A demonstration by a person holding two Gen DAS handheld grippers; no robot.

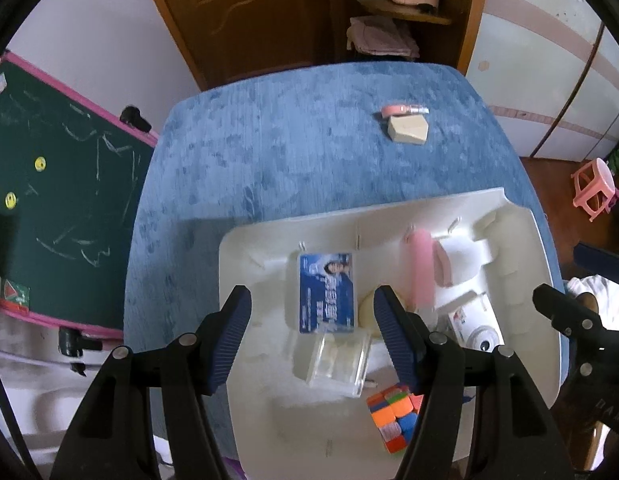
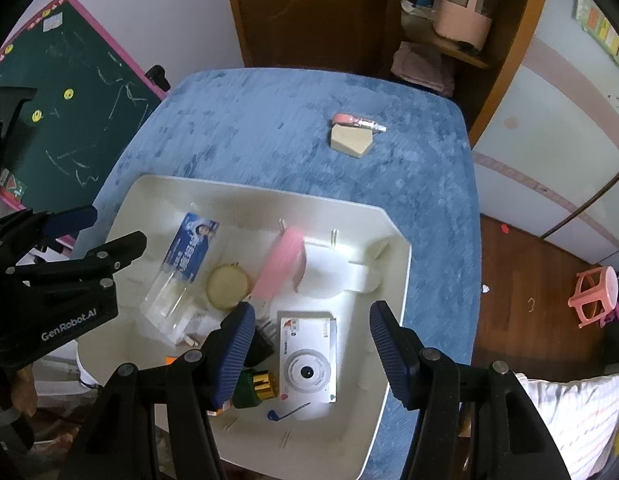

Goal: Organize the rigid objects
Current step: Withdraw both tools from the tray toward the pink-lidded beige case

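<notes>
A white tray (image 1: 253, 248) (image 2: 149, 192) lies on the blue table and holds several rigid objects: a clear box with a blue card (image 1: 327, 292) (image 2: 189, 252), a round cream lid (image 2: 228, 286), a pink bar (image 1: 421, 272) (image 2: 279, 266), a white camera (image 2: 307, 356) and a colour cube (image 1: 393, 412). My left gripper (image 1: 311, 336) hangs open above the clear box. My right gripper (image 2: 311, 352) hangs open above the camera. A cream block (image 1: 407, 130) (image 2: 351, 140) and a pink tube (image 1: 403, 110) (image 2: 357, 121) lie on the far table.
A green chalkboard (image 1: 57, 200) (image 2: 69, 92) stands left of the table. A wooden door and shelf stand behind it. A pink stool (image 2: 595, 294) is on the floor at the right. A green bottle with gold cap (image 2: 255, 388) lies in the tray.
</notes>
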